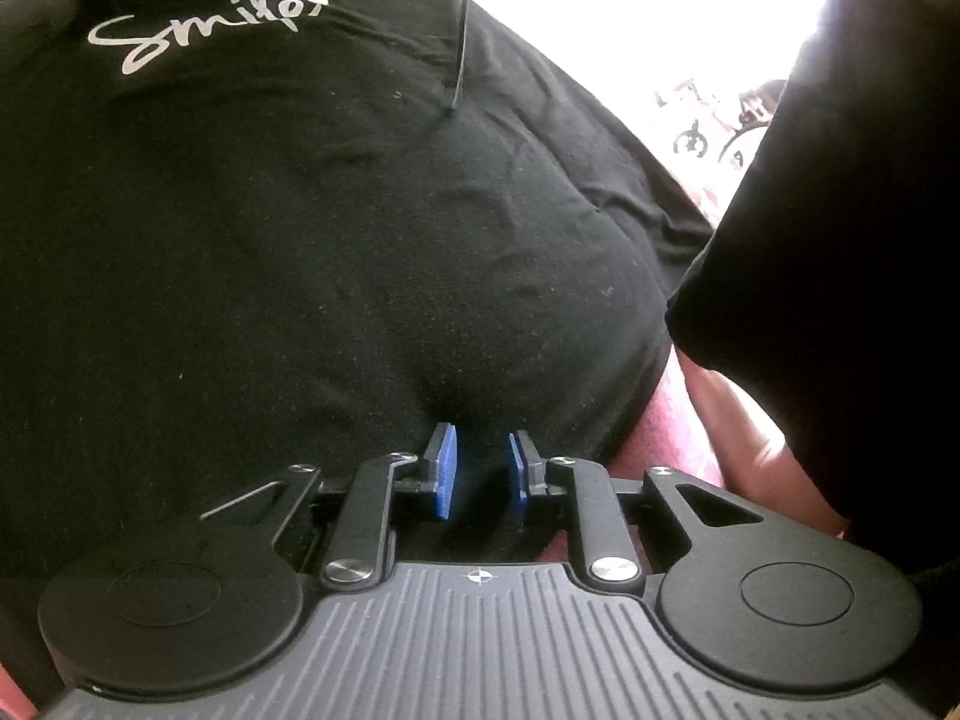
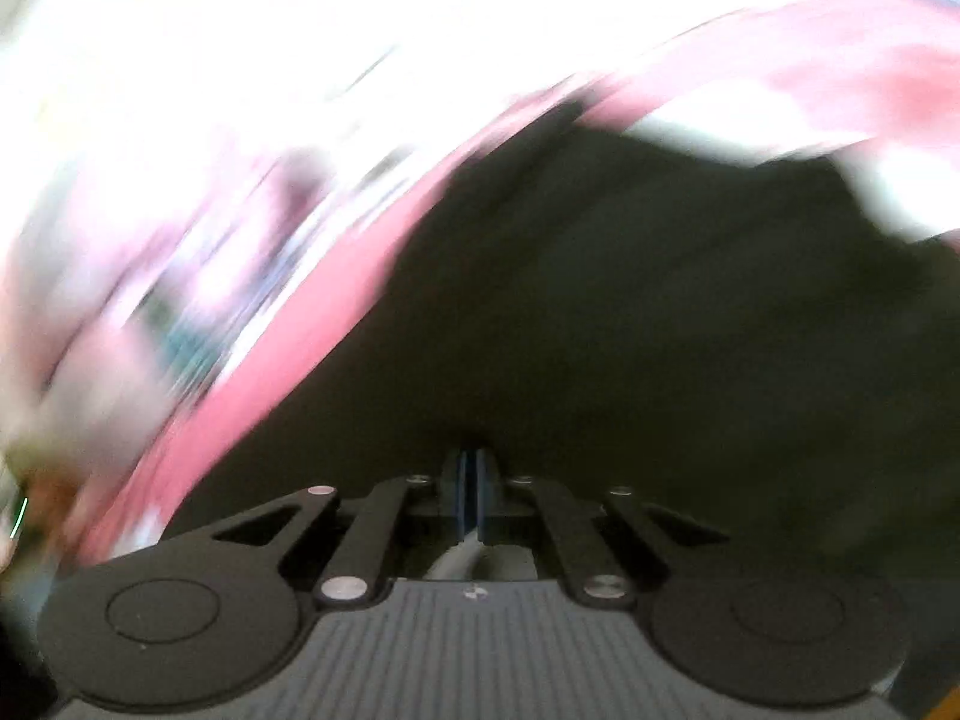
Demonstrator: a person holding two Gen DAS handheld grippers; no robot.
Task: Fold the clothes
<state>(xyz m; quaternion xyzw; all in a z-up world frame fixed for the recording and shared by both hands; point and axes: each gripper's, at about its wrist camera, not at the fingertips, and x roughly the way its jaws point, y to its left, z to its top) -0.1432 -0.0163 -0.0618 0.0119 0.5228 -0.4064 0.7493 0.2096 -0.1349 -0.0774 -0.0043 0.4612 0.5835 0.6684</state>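
A black T-shirt (image 1: 312, 228) of soft, lint-flecked knit is spread in rounded wrinkles over a pink surface (image 1: 654, 432). White cursive lettering (image 1: 207, 30), apparently "Smiler", is seen only in the left wrist view. The left gripper (image 1: 480, 471) is parted by a narrow gap, its blue pads (image 1: 445, 468) at the shirt's hem with nothing clamped. In the blurred right wrist view, the right gripper (image 2: 472, 495) is pressed together on the dark fabric (image 2: 600, 330), beside the pink surface's edge.
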